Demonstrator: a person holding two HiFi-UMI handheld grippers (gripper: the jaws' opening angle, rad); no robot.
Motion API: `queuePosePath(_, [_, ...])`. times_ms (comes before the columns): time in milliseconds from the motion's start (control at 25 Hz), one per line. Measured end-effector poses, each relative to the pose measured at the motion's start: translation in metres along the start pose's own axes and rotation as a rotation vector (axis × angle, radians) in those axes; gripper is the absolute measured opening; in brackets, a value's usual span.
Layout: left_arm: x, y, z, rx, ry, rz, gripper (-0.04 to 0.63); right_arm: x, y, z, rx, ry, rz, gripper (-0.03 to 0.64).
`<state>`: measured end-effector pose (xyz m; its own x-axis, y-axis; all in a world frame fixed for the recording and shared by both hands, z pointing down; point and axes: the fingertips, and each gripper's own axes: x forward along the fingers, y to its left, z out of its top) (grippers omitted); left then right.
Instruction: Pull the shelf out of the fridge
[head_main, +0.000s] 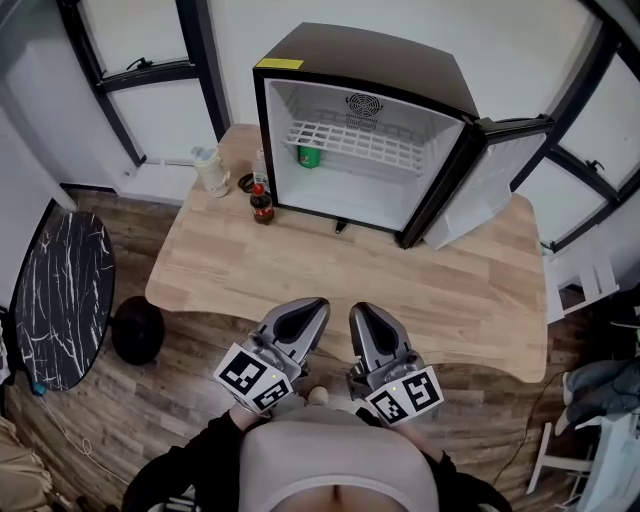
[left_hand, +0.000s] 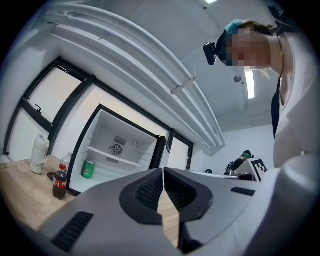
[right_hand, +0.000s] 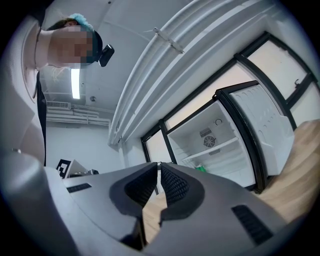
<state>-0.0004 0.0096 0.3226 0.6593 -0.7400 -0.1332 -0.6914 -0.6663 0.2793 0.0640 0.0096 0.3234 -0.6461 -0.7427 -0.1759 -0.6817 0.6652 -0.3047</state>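
Note:
A small black fridge (head_main: 365, 70) stands at the back of the wooden table (head_main: 300, 275) with its door (head_main: 480, 185) swung open to the right. Inside, a white wire shelf (head_main: 350, 143) lies level, and a green can (head_main: 310, 156) stands under it at the back left. My left gripper (head_main: 318, 302) and right gripper (head_main: 355, 310) hover side by side over the table's near edge, close to my body and far from the fridge. Both are shut with nothing between the jaws. The shelf (left_hand: 114, 156) and can (left_hand: 88, 169) show in the left gripper view; the shelf (right_hand: 212, 148) also shows in the right gripper view.
Left of the fridge stand a cola bottle (head_main: 261, 203), a clear bottle (head_main: 260, 168) and a pale tumbler (head_main: 211, 172). A round dark marble table (head_main: 62, 298) and a black stool (head_main: 138, 329) sit on the floor at left. White parts (head_main: 590, 280) lie at the right.

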Motion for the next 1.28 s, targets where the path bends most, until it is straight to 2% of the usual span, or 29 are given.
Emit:
queuePosePath(520, [-0.005, -0.006, -0.016, -0.021, 0.021, 0.048, 0.012, -0.005, -0.001, -0.014, 0.060, 0.016, 0.035, 0.040])
queuePosePath(760, [-0.002, 0.012, -0.014, -0.022, 0.016, 0.067, 0.012, 0.010, -0.006, -0.021, 0.070, 0.026, 0.042, 0.041])
queuePosePath(1080, [0.045, 0.051, -0.011, -0.042, 0.022, -0.008, 0.012, 0.047, -0.044, -0.015, 0.045, 0.013, -0.028, 0.041])
queuePosePath(1280, [0.078, 0.084, 0.003, -0.027, 0.027, -0.048, 0.012, 0.083, -0.072, -0.009, 0.039, -0.007, -0.073, 0.041])
